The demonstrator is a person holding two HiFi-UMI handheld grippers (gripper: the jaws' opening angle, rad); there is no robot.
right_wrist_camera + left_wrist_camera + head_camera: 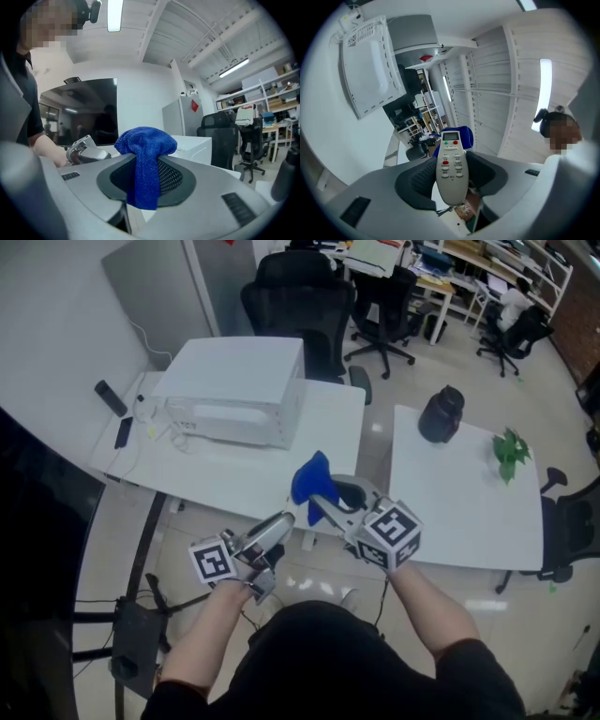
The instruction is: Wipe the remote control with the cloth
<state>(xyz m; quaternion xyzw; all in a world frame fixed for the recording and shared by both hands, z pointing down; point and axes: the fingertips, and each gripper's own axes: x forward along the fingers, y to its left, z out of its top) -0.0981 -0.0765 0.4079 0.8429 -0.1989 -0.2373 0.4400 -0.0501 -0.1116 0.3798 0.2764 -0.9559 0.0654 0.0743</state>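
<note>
Blue cloth [146,143] in R gripper [326,505], remote [451,168] in L gripper [279,524], possibly touching.

The right gripper [146,174] clamped a fluffy blue terry cloth [145,140], which bunched above the dark meshed pads and hung down between them. To its left, a hand [47,146] held the silver-grey left gripper [86,151] before a large dark screen [79,108].
</note>
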